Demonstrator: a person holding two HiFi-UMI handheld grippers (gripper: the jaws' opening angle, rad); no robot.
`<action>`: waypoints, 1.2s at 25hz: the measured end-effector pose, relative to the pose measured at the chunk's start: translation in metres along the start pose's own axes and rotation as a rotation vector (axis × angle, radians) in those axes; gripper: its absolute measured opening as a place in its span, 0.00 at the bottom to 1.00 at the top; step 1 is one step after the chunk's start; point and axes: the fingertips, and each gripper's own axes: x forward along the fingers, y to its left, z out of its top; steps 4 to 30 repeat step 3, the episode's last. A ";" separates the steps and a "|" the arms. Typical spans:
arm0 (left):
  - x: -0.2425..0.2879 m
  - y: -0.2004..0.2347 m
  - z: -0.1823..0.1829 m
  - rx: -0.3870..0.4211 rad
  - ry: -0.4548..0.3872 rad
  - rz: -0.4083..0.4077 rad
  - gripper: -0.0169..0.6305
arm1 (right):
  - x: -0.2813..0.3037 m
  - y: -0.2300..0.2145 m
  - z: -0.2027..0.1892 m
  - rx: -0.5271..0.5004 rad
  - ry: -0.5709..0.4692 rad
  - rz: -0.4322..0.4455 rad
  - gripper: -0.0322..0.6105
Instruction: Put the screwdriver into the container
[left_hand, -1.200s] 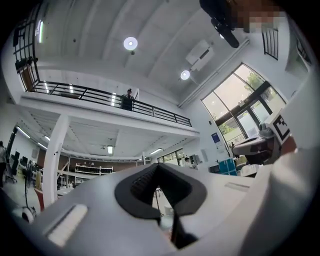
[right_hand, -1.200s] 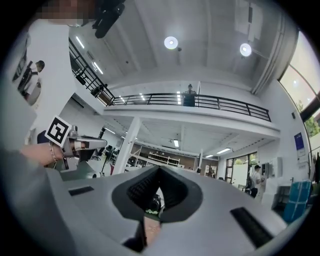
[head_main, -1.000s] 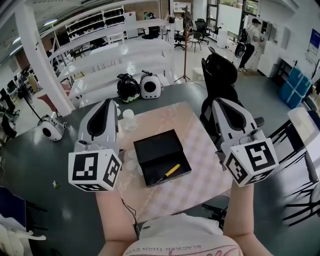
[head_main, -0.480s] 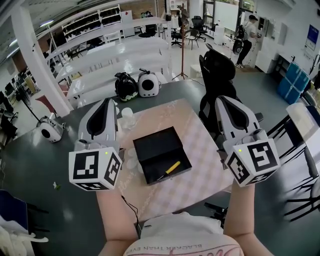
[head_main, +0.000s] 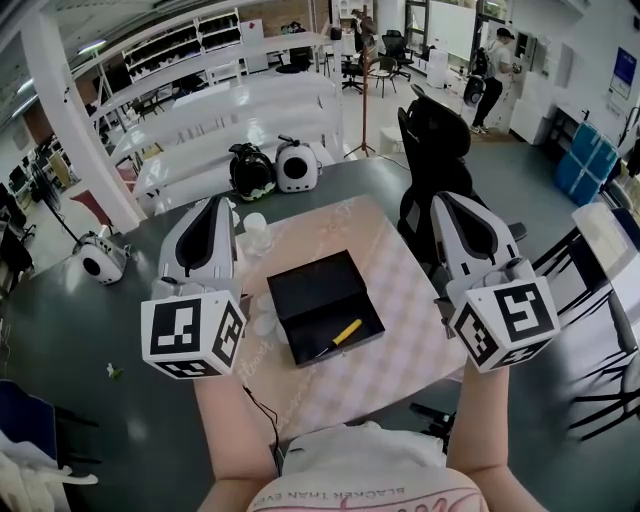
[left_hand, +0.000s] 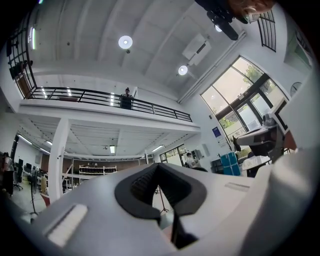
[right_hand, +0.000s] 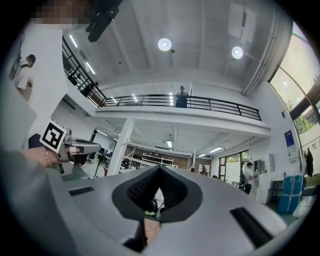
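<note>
Centre frame, the screwdriver (head_main: 343, 335), probably light and stiff, best held by its yellow handle, lay in the container (head_main: 305, 290); the left hand-held gripper (head_main: 216, 204) and right hand-held gripper (head_main: 444, 200) flanked it, jaws together, empty.

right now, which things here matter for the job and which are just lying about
Job in hand:
screwdriver, already lying in the container
left hand-held gripper and right hand-held gripper, both shut, holding nothing

Just lying about:
cup
black helmet
white helmet
chair
</note>
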 end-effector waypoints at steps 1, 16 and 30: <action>-0.001 0.001 -0.001 0.000 0.002 0.002 0.04 | 0.000 0.001 0.000 0.000 0.000 0.000 0.06; -0.002 0.003 -0.004 0.001 0.008 0.006 0.04 | 0.001 0.002 -0.001 0.001 0.000 -0.001 0.06; -0.002 0.003 -0.004 0.001 0.008 0.006 0.04 | 0.001 0.002 -0.001 0.001 0.000 -0.001 0.06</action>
